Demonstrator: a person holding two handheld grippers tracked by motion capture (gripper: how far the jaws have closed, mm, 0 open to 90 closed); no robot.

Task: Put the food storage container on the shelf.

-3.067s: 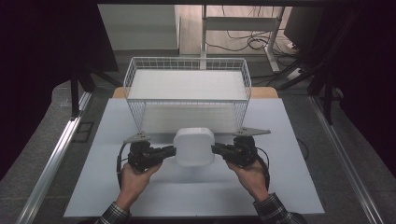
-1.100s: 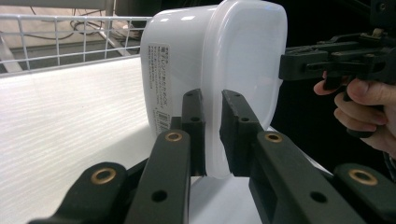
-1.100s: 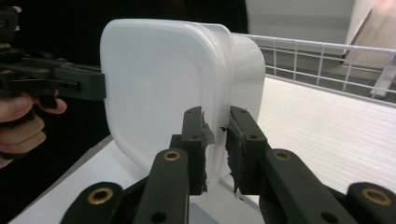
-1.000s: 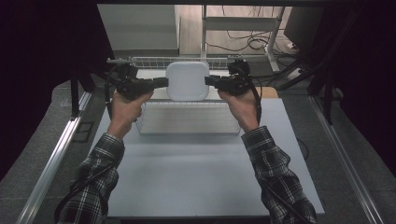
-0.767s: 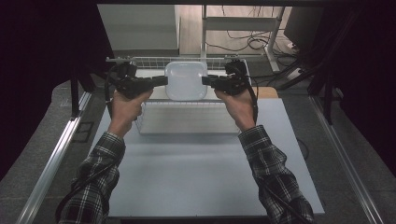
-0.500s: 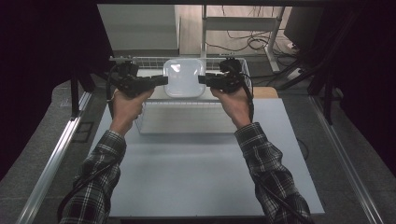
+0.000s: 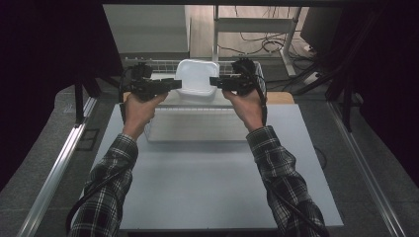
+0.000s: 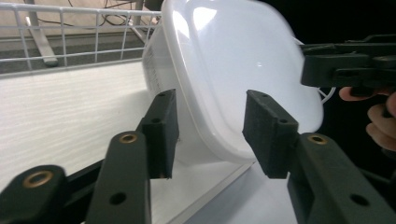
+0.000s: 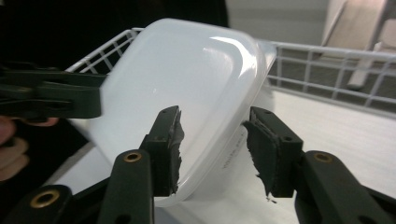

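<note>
My left gripper has its jaws spread, one pad on each side of the rim of the white plastic tub, with a gap showing on both, so I judge it released, not clamping. My right gripper looks the same: jaws apart, straddling the opposite rim, its foam pads torn at the edges. The tub stands tilted on its edge on the white shelf inside the wire basket, at the far end of the table.

The risk, as I see it, is that nothing is holding the tub. Tilted like this it could tip or slide off the shelf edge. If I pull either hand out carelessly, a jaw could catch the rim and drag it along.
</note>
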